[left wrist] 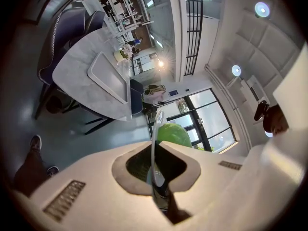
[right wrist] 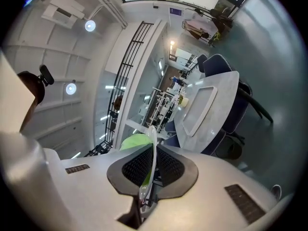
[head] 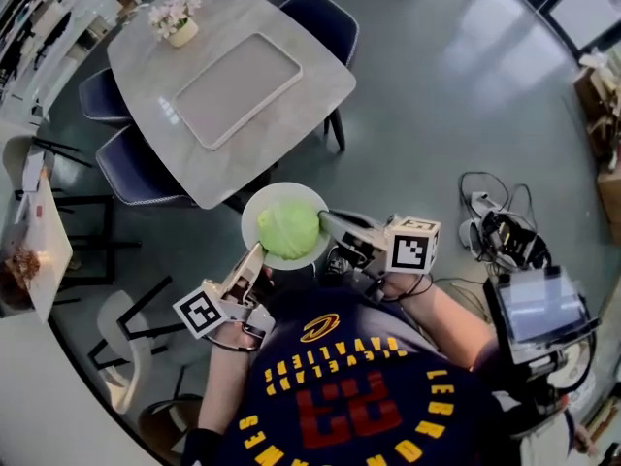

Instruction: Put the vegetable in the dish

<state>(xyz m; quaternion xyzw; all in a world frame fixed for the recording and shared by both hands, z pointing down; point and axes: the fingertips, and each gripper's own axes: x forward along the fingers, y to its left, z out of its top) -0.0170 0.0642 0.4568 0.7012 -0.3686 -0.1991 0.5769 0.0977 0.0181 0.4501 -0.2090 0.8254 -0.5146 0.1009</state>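
Observation:
A round green cabbage (head: 288, 229) lies in a white dish (head: 258, 205) that is held in the air in front of the person, off the table's near corner. My left gripper (head: 255, 257) is shut on the dish's near-left rim. My right gripper (head: 328, 221) is shut on its right rim. In the left gripper view the dish (left wrist: 156, 126) shows edge-on between the jaws of the left gripper (left wrist: 155, 154), with the cabbage (left wrist: 174, 134) behind it. In the right gripper view the dish (right wrist: 152, 139) is likewise clamped edge-on by the right gripper (right wrist: 152, 166), with the cabbage (right wrist: 134, 141) to its left.
A pale marble table (head: 312, 93) stands ahead with a rectangular tray (head: 238, 88) and a flower pot (head: 178, 23) on it. Dark blue chairs (head: 136, 168) ring it. A screen on a stand (head: 539, 307) and cables (head: 500, 223) are at the right, and a white chair (head: 118, 330) at the lower left.

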